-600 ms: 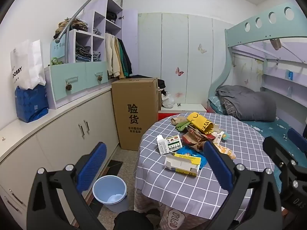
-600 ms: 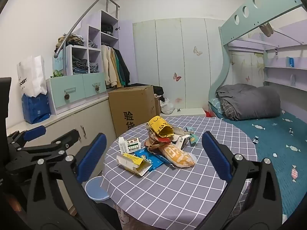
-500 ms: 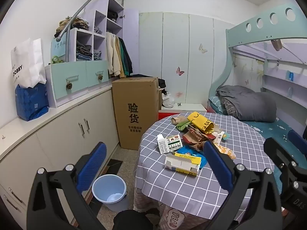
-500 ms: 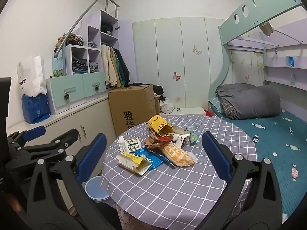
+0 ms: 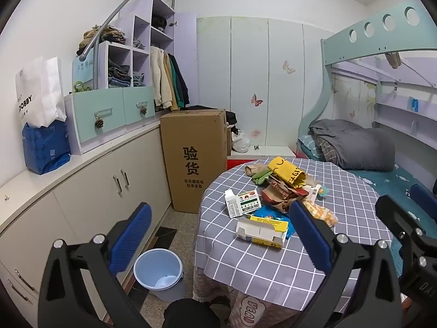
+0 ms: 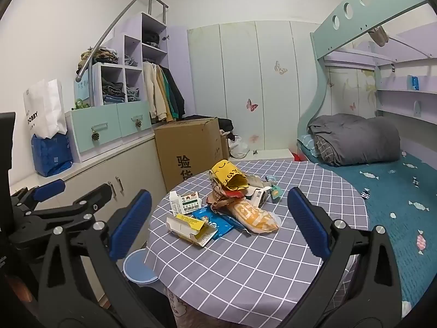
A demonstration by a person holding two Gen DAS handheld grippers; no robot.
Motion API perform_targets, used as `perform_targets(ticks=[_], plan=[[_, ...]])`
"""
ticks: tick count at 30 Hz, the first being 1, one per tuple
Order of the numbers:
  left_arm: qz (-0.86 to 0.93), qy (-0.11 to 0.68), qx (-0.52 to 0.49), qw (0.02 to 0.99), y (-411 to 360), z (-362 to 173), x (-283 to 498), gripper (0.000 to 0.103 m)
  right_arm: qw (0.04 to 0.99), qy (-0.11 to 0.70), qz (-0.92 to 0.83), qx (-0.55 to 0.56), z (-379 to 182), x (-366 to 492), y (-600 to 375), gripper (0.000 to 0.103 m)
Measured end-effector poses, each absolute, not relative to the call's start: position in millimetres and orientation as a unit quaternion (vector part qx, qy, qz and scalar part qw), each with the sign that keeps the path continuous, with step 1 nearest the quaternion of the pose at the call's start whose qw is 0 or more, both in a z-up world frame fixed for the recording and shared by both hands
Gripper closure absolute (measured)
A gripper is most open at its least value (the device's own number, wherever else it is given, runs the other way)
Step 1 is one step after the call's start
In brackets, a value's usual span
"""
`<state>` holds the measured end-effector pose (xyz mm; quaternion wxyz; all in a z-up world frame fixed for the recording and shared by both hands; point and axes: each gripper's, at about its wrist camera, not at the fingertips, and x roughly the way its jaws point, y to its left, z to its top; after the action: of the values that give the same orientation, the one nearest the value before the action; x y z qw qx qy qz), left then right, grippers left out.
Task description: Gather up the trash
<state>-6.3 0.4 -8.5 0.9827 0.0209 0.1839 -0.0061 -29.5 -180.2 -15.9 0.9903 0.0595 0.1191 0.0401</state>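
A pile of trash lies on the round table with the grey checked cloth (image 5: 286, 262) (image 6: 245, 270): a yellow-and-white open carton (image 5: 262, 231) (image 6: 189, 229), a white medicine box (image 5: 242, 202) (image 6: 186, 203), a blue wrapper (image 5: 273, 214) (image 6: 213, 220), an orange snack bag (image 6: 254, 216) and a yellow bag (image 5: 286, 170) (image 6: 228, 173). A light blue trash bin (image 5: 158, 272) (image 6: 138, 266) stands on the floor left of the table. My left gripper (image 5: 218, 235) is open and empty, short of the table. My right gripper (image 6: 218, 224) is open and empty over the table's near edge.
A tall cardboard box (image 5: 195, 158) stands behind the table against the low white cabinets (image 5: 82, 191). A bunk bed with a grey duvet (image 6: 355, 139) is on the right. Shelves with clothes and a white paper bag (image 5: 41, 93) sit on the cabinet top.
Both views have shifted only slightly. Both grippers stay open and nothing on the table has moved.
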Motion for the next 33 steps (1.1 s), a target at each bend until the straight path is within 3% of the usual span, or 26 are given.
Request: perform_targets(ticks=[33], plan=[[-0.005,0.187,0.022,0.982,-3.8,-1.9,-2.8,0.004,0.988,0.128,0.048,0.065,-18.6,-29.4,-174.2,0.006]])
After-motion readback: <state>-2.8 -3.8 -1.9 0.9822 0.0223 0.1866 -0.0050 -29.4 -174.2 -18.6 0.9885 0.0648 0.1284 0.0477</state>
